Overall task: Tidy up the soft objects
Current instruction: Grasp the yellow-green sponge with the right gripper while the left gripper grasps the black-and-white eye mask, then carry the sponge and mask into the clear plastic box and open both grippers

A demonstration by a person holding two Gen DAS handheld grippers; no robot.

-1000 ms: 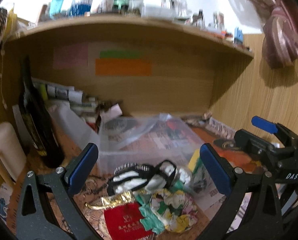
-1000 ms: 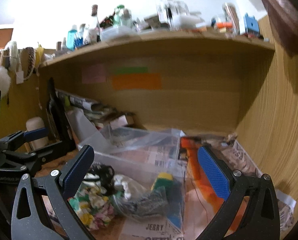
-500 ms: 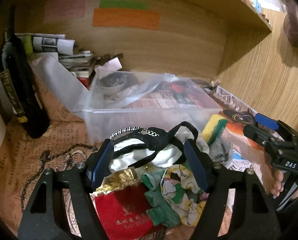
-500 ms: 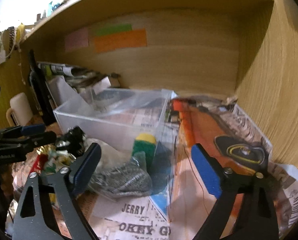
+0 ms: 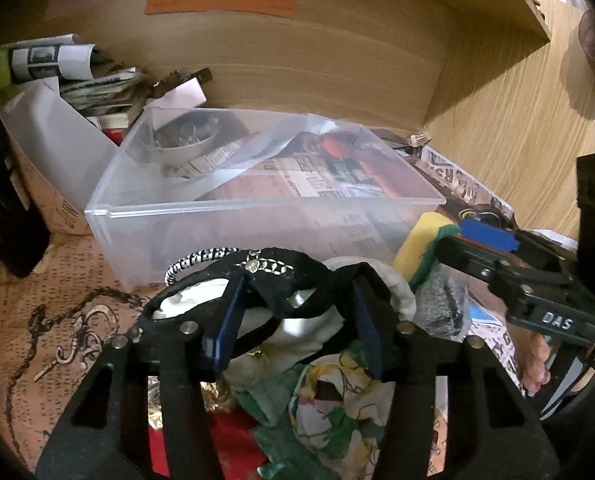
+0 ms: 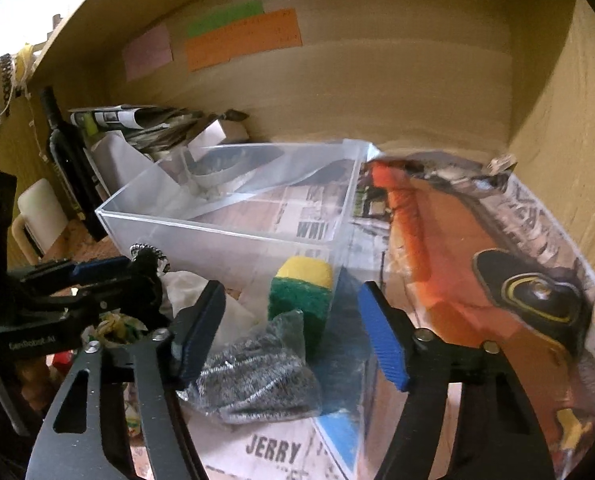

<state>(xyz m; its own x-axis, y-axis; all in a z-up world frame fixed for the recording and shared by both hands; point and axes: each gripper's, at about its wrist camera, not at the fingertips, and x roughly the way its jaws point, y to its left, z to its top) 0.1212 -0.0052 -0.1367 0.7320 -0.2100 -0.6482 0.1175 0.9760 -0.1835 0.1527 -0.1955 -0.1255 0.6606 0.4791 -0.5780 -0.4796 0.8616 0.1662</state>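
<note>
A clear plastic bin (image 5: 201,224) stands on the newspaper-covered desk; it also shows in the right wrist view (image 6: 233,236). In front of it lies a pile of soft things: a black and white strappy fabric piece (image 5: 281,276), a floral cloth (image 5: 337,404), a red pouch (image 5: 233,440), a yellow-green sponge (image 6: 301,292) and a bagged steel scourer (image 6: 257,380). My left gripper (image 5: 293,320) is open, its jaws on either side of the black fabric. My right gripper (image 6: 289,336) is open above the scourer and sponge.
A dark bottle (image 6: 69,164) and a white mug (image 6: 41,212) stand at the left. Rolled newspapers (image 5: 57,64) and a bowl (image 5: 181,144) lie behind the bin. The wooden side wall (image 6: 569,160) closes the right. A shelf runs overhead.
Both grippers have tilted down and moved in close to the pile. The left jaws have narrowed around the black fabric; the right jaws have narrowed over the scourer.
</note>
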